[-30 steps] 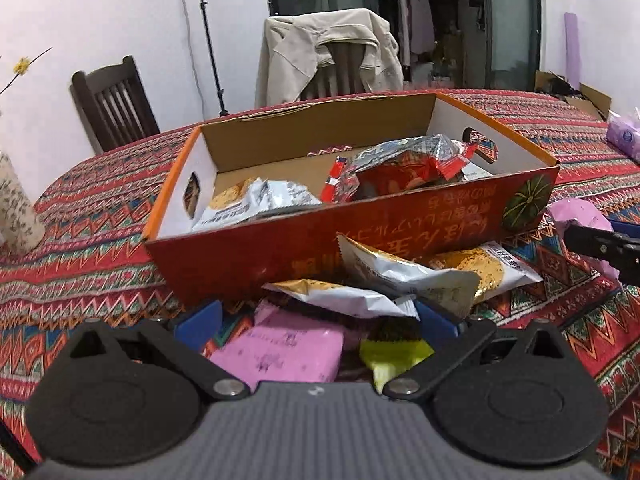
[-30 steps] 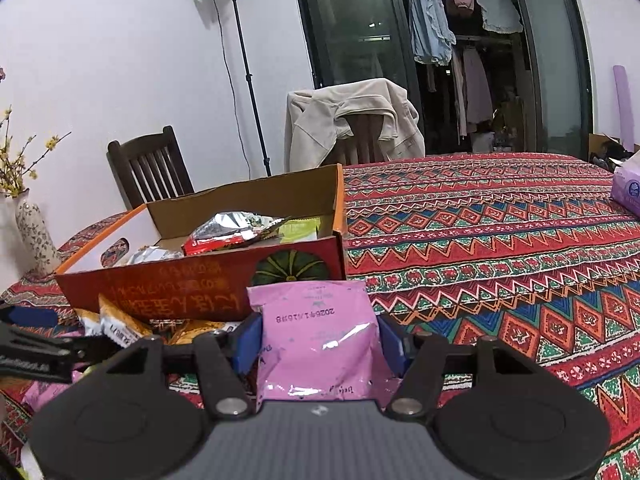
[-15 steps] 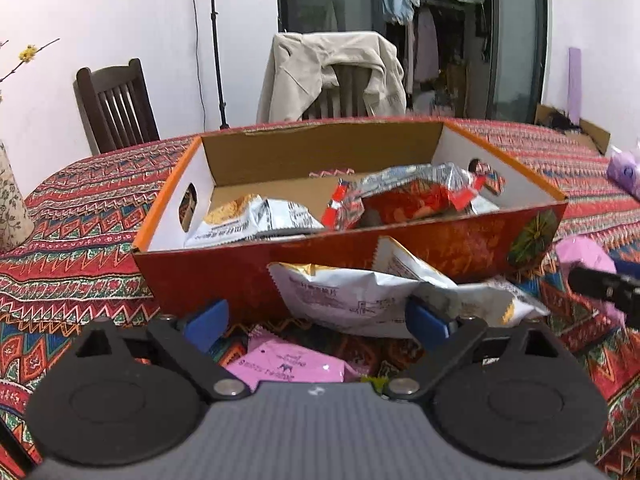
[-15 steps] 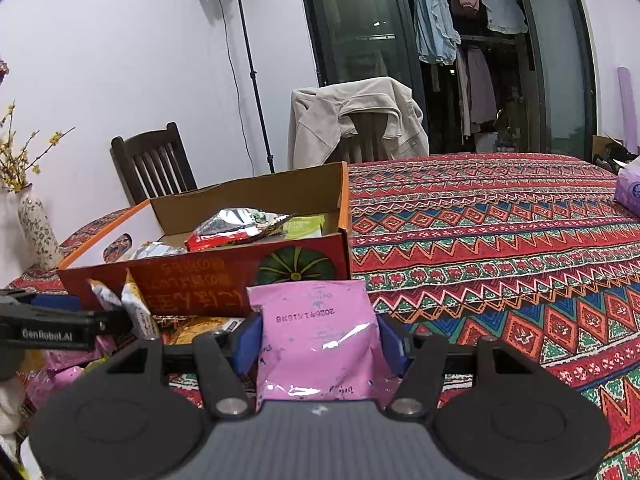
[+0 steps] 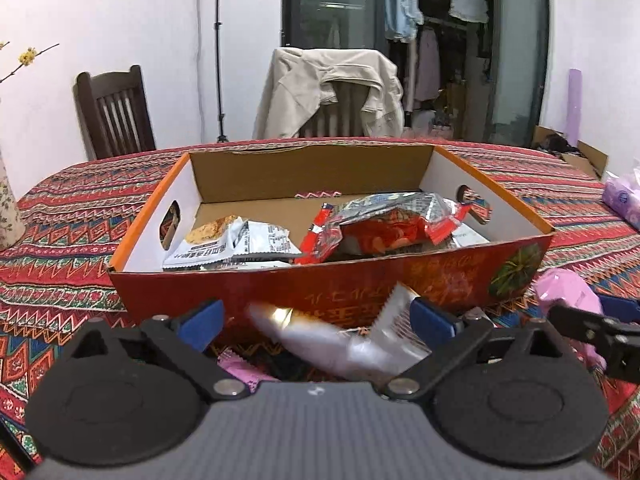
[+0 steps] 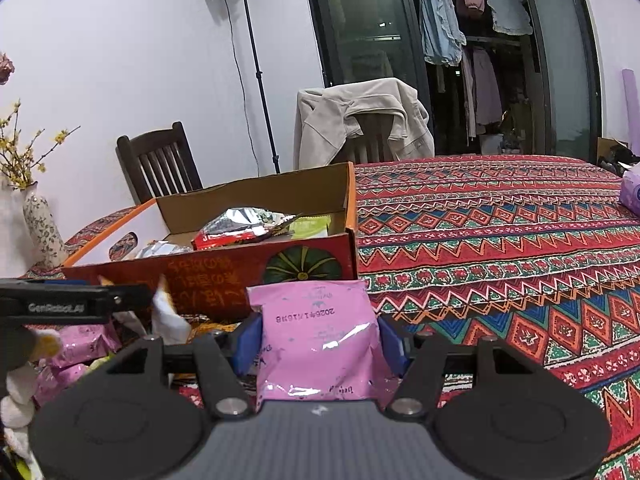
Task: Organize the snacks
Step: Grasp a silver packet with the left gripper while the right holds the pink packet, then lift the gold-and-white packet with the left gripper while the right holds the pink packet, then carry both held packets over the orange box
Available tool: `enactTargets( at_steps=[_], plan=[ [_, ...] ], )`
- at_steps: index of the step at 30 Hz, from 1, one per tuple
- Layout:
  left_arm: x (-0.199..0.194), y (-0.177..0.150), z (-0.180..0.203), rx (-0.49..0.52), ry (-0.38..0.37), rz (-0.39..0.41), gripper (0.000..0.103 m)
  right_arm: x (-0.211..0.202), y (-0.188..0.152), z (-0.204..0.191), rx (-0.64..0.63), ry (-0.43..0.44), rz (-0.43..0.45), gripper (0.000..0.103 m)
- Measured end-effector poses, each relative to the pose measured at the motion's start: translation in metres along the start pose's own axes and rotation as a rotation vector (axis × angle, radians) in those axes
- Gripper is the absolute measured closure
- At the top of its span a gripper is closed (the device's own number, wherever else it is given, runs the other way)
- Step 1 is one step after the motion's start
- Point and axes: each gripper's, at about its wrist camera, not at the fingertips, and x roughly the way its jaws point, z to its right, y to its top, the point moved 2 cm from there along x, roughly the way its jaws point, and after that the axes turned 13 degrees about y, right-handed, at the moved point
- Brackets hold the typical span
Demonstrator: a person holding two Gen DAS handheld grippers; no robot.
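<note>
While the right gripper pinches a pink snack packet between its blue pads, holding it upright just near of the orange cardboard box, the left gripper stands with its fingers spread wide in front of the same box. Between those spread fingers a white and silver snack bag shows as a blur, its edge close to the right pad; it appears to be touching that pad only, though the smear makes contact hard to judge. The box sits on a table covered by a red patterned cloth, and inside it lie a red and silver crinkled packet toward the right and a white cracker packet toward the left. More pink packets lie on the cloth at the near left of the box, below the left gripper as seen from the right wrist. A flowered vase stands at the far left, and a chair draped with a beige jacket stands beyond the table.
</note>
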Motion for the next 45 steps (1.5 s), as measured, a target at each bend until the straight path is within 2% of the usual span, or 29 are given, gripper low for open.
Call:
enactTargets(
  at_steps=[2,3,4,5,7,9,10,14,15,17,18,19,20,23,27,34,45],
  plan=[
    [0.005,-0.001,0.001,-0.008,0.011,-0.015,0.006,-0.002,0.000,0.000,0.000,0.006,0.004,0.042],
    [0.007,-0.002,0.001,-0.010,0.011,-0.023,0.016,-0.003,0.000,0.000,0.000,0.010,0.007,0.042],
    [0.009,-0.002,0.001,-0.011,0.012,-0.037,0.030,-0.004,0.000,0.000,0.000,0.012,0.009,0.042],
    [0.012,-0.004,0.000,-0.014,0.008,-0.053,0.035,-0.005,-0.001,0.001,0.001,0.014,0.011,0.042],
    [0.016,-0.007,-0.005,-0.032,0.000,-0.084,0.055,-0.006,0.000,0.002,0.005,0.016,0.011,0.042],
    [0.019,-0.010,-0.010,-0.052,-0.005,-0.110,0.066,-0.006,-0.001,0.003,0.008,0.013,0.009,0.042],
    [0.019,-0.011,-0.013,-0.064,-0.003,-0.115,0.069,-0.007,-0.001,0.003,0.009,0.012,0.009,0.042],
    [0.012,-0.012,-0.020,-0.092,-0.012,-0.119,0.069,-0.007,-0.001,0.004,0.010,0.012,0.004,0.042],
    [0.009,-0.012,-0.022,-0.099,-0.020,-0.120,0.066,-0.006,-0.001,0.004,0.011,0.011,0.003,0.042],
    [0.001,-0.012,-0.022,-0.098,-0.044,-0.117,0.050,-0.005,0.000,0.004,0.013,0.010,0.000,0.042],
    [-0.002,-0.011,-0.020,-0.087,-0.053,-0.112,0.031,-0.005,0.000,0.004,0.012,0.010,0.001,0.042],
    [-0.006,-0.011,-0.018,-0.075,-0.050,-0.099,0.019,-0.005,0.000,0.003,0.010,0.010,0.001,0.042],
    [-0.011,-0.011,-0.014,-0.059,-0.047,-0.081,0.018,-0.005,0.000,0.003,0.008,0.009,0.001,0.042],
    [-0.013,-0.008,-0.002,0.006,-0.045,-0.075,0.018,-0.004,0.000,0.003,0.006,0.007,0.003,0.042],
    [0.003,-0.012,0.012,0.070,-0.009,-0.134,0.018,-0.004,0.000,0.003,0.010,0.008,0.003,0.042],
    [0.006,-0.015,0.008,0.048,-0.011,-0.122,0.029,-0.002,0.000,0.005,0.017,0.010,-0.006,0.042],
    [-0.019,-0.016,-0.010,0.008,-0.033,-0.068,0.031,-0.005,0.000,0.001,-0.005,0.023,0.013,0.042]
  ],
)
